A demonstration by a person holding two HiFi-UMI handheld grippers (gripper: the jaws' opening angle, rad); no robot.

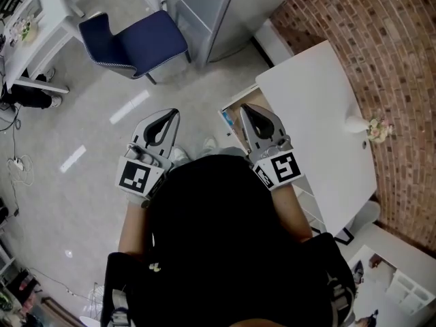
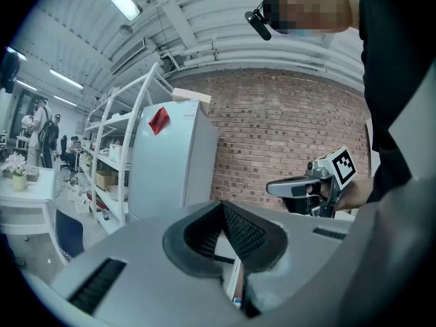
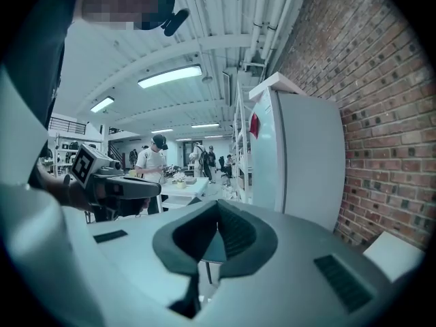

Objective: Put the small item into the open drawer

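An open drawer (image 1: 237,101) shows from above at the near end of a white table (image 1: 320,135), its pale wooden inside partly hidden by the right gripper. A small bluish thing (image 1: 226,119) lies at the drawer's left edge; it is too small to tell what it is. The right gripper (image 1: 243,106) is held directly over the drawer, pointing away from the person, with its jaws pressed together and nothing between them. The left gripper (image 1: 175,112) is held beside it over the grey floor (image 1: 102,114), apart from the drawer, also with its jaws closed and empty. The person's black top (image 1: 218,244) fills the lower middle of the head view. On the table's far side stands a small white vase of flowers (image 1: 364,127), next to a red brick wall (image 1: 381,46). Farther off stand a blue chair (image 1: 133,43) and a tall white cabinet (image 1: 218,12).
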